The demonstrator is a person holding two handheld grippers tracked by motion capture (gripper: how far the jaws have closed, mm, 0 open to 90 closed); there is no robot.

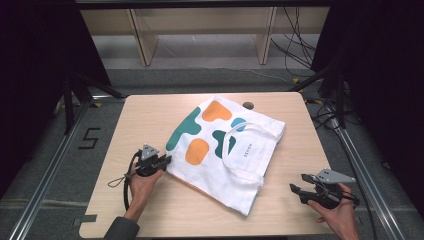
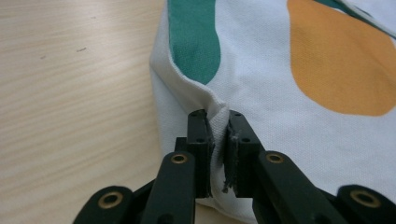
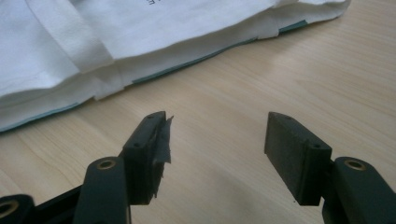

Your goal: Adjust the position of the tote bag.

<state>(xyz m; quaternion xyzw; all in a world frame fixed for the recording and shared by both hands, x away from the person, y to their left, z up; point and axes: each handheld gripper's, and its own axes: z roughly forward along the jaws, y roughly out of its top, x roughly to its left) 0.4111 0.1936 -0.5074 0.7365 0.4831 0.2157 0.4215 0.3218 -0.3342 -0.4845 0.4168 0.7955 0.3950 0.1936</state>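
Observation:
A white tote bag (image 1: 225,150) with green and orange blobs lies flat in the middle of the wooden table (image 1: 150,110), its handles (image 1: 245,150) on top. My left gripper (image 1: 166,160) is shut on the bag's left edge; in the left gripper view the fold of white cloth (image 2: 218,116) sits pinched between the black jaws. My right gripper (image 1: 295,189) stands open at the front right of the table, a short way from the bag's open end (image 3: 140,51), with bare wood between its jaws.
A dark round grommet (image 1: 248,105) is set into the table just behind the bag. Black frame legs (image 1: 340,95) and cables (image 1: 295,45) flank the table; a wooden shelf unit (image 1: 200,30) stands beyond it.

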